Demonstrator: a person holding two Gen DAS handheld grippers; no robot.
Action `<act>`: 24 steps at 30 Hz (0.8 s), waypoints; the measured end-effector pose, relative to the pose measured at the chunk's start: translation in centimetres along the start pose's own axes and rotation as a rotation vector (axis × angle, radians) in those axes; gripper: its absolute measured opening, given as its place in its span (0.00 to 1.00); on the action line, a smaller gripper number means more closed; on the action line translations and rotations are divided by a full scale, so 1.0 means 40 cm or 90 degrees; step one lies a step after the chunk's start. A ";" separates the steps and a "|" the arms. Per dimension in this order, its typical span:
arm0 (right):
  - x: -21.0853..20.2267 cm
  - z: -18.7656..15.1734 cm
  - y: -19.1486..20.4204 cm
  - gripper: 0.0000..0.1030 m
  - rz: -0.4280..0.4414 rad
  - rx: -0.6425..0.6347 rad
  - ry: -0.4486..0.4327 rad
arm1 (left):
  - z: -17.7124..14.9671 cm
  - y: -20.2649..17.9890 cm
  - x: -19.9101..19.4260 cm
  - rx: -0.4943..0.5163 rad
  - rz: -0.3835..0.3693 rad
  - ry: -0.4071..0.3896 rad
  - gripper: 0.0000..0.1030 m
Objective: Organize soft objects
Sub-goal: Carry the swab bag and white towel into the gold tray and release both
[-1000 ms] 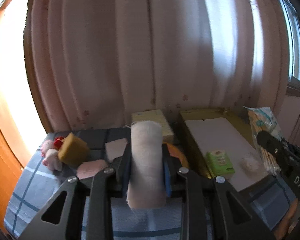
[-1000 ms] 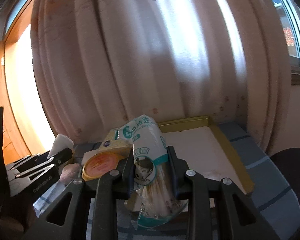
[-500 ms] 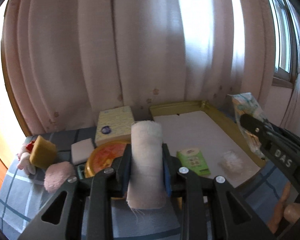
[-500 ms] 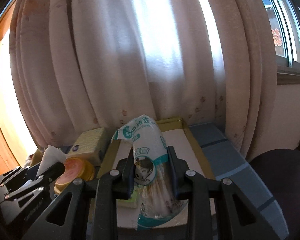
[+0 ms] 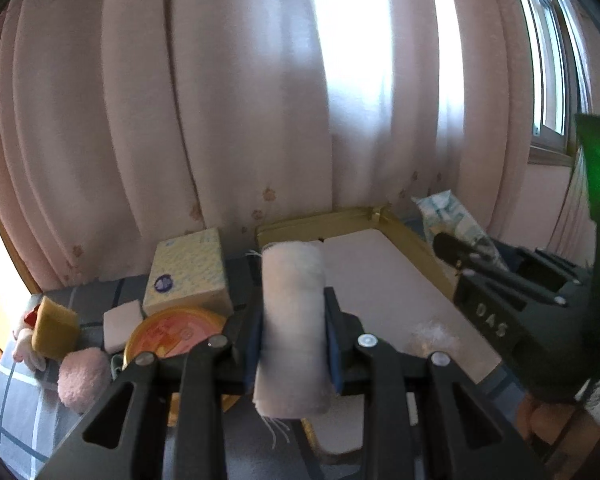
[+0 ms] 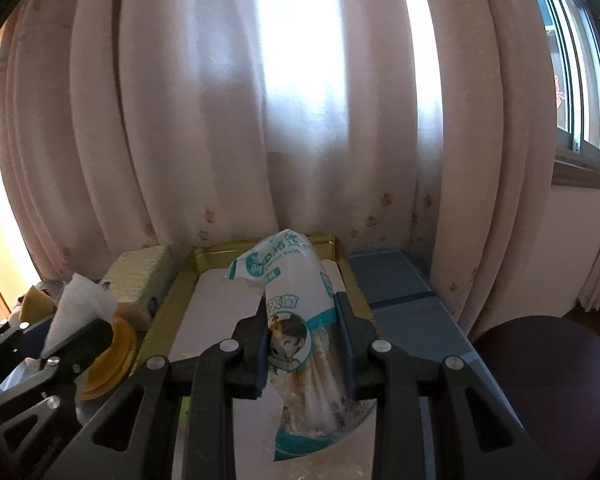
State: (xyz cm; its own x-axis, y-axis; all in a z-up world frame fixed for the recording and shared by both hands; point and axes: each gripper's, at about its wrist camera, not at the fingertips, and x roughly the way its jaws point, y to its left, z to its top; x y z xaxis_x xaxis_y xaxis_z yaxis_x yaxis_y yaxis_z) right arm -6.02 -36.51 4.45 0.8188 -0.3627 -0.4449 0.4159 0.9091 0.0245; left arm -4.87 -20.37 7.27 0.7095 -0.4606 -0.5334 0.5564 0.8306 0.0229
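Note:
My left gripper (image 5: 293,332) is shut on a rolled pale pink cloth (image 5: 292,324) that stands upright between its pads, above the near left edge of the gold-rimmed tray (image 5: 410,240). My right gripper (image 6: 303,340) is shut on a white-and-teal bag of cotton swabs (image 6: 296,312), held over the same tray (image 6: 350,276). Seen from the left wrist, the right gripper (image 5: 456,250) reaches in from the right with the bag (image 5: 448,220). Seen from the right wrist, the left gripper (image 6: 80,332) sits at the lower left with the cloth (image 6: 78,300).
Left of the tray lie a yellow tissue pack (image 5: 188,272), an orange lid (image 5: 172,332), a small pink pad (image 5: 122,326), a yellow sponge (image 5: 54,328), a pink puff (image 5: 82,376) and a plush toy (image 5: 22,350). A cotton tuft (image 5: 432,332) lies in the tray. Curtains hang behind.
Both grippers have swung to the right with their loads, from over the loose items to over the tray. The green packet seen earlier in the tray is now hidden.

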 end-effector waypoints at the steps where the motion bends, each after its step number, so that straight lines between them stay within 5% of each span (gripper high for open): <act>1: 0.008 0.001 -0.003 0.30 -0.003 -0.001 0.005 | 0.003 -0.005 0.003 0.002 0.000 -0.001 0.25; 15: 0.101 0.003 -0.030 0.30 -0.007 -0.010 0.084 | 0.016 -0.079 0.127 0.025 -0.006 0.044 0.25; 24: 0.133 -0.005 -0.026 0.31 0.042 -0.005 0.115 | -0.003 -0.077 0.174 0.020 0.001 0.076 0.25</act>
State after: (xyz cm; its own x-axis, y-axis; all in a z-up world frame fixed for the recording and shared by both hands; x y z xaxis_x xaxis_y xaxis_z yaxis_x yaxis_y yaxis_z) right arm -2.16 -39.34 1.89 0.7592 -0.2600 -0.5967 0.3598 0.9316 0.0520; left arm -1.71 -26.07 3.39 0.6546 -0.4167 -0.6307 0.5702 0.8200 0.0501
